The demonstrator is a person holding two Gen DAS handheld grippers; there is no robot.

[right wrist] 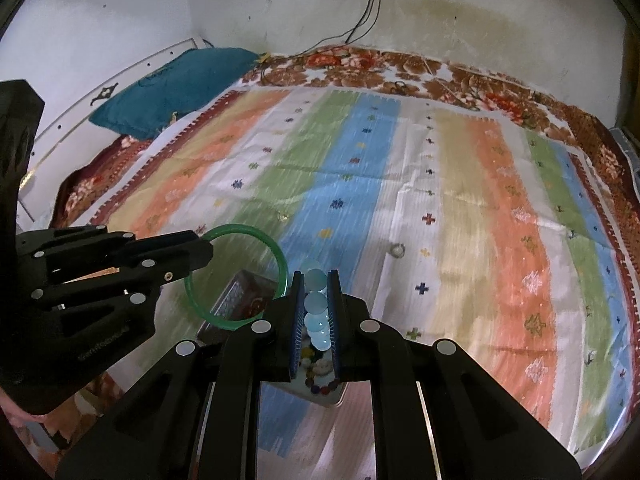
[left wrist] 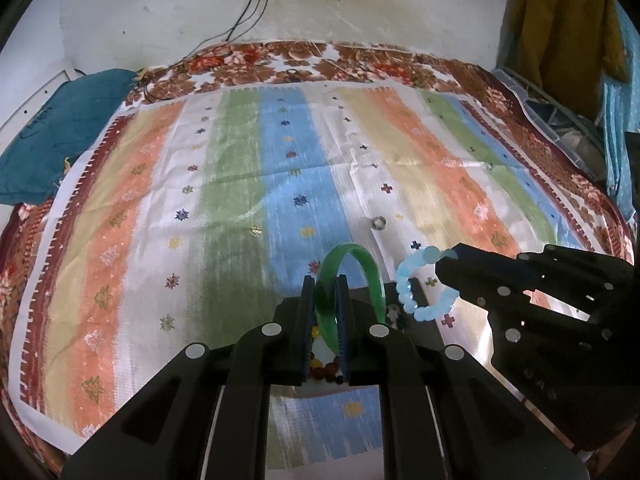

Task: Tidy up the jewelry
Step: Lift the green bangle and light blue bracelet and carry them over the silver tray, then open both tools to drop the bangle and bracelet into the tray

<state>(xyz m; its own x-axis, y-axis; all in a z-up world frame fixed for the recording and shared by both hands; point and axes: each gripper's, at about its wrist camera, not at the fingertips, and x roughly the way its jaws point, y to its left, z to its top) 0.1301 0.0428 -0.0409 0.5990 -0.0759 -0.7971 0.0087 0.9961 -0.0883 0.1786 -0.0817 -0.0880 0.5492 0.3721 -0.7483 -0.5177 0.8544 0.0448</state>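
Both bracelets are off the bed and in the air, held over a small open box (right wrist: 240, 300) that sits on the striped bedspread (left wrist: 280, 152) directly under the two grippers. The left gripper (left wrist: 325, 280) is closed on the rim of a green bangle (left wrist: 362, 264), which stands on edge with its opening facing sideways toward the right gripper. The right gripper (right wrist: 316, 280) is closed on a pale blue bead bracelet (right wrist: 315, 304), seen in the left wrist view (left wrist: 412, 288) as a loop hanging from the tips, just right of the bangle and not touching it. Judged from these views, the coming move turns on what lies straight below: the box, with a shallow tray of coloured beads (right wrist: 320, 380) just nearer the cameras, so each piece goes down rather than sideways. The left gripper looks nearer the box, the right one nearer the tray. A small silvery ring (right wrist: 397, 250) lies on the bedspread farther out, nearer the right gripper. Faint grey lettering runs along the side of the left gripper in the right wrist view, too blurred to read; no other writing or brand shows.
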